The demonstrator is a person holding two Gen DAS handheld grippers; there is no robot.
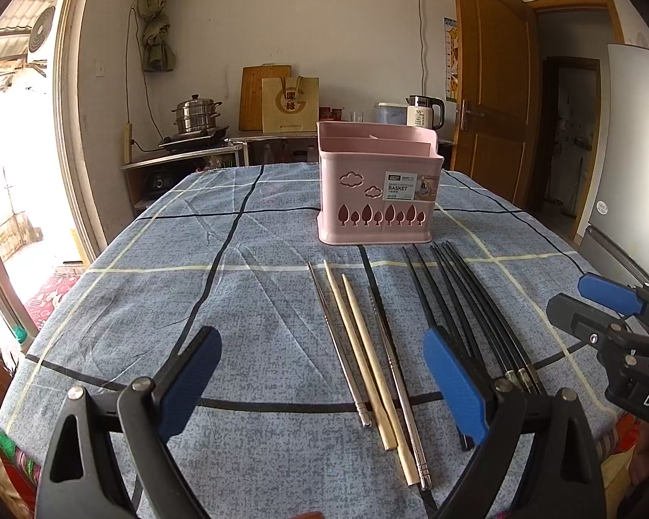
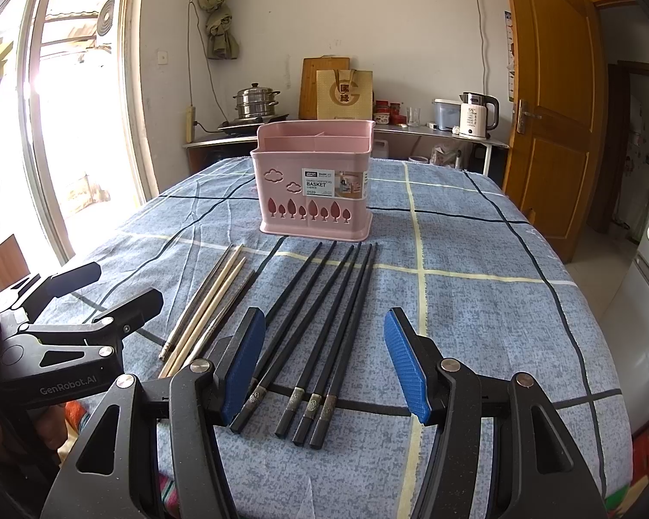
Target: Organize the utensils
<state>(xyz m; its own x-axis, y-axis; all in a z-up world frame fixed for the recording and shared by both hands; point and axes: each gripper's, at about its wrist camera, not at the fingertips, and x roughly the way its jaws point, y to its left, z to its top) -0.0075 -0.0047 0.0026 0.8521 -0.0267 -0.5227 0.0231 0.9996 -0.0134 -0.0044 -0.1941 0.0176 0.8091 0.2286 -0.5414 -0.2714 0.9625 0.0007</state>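
Note:
A pink chopstick basket [image 1: 378, 190] [image 2: 316, 192] with inner dividers stands upright on the blue checked tablecloth. In front of it lie two wooden chopsticks [image 1: 367, 359] [image 2: 214, 302] flanked by two metal chopsticks [image 1: 342, 359] [image 2: 194, 302], and to their right several black chopsticks [image 1: 471, 315] [image 2: 324, 324]. My left gripper [image 1: 324, 372] is open, hovering over the near ends of the wooden and metal ones. My right gripper [image 2: 324, 359] is open above the near ends of the black ones. Neither holds anything.
The tablecloth [image 1: 151, 302] covers the whole table, with bare cloth left of the chopsticks and right of the black ones [image 2: 497, 302]. Beyond the table stand a counter with a steel pot [image 1: 197, 119], a kettle [image 2: 476, 114] and a wooden door [image 2: 549, 108].

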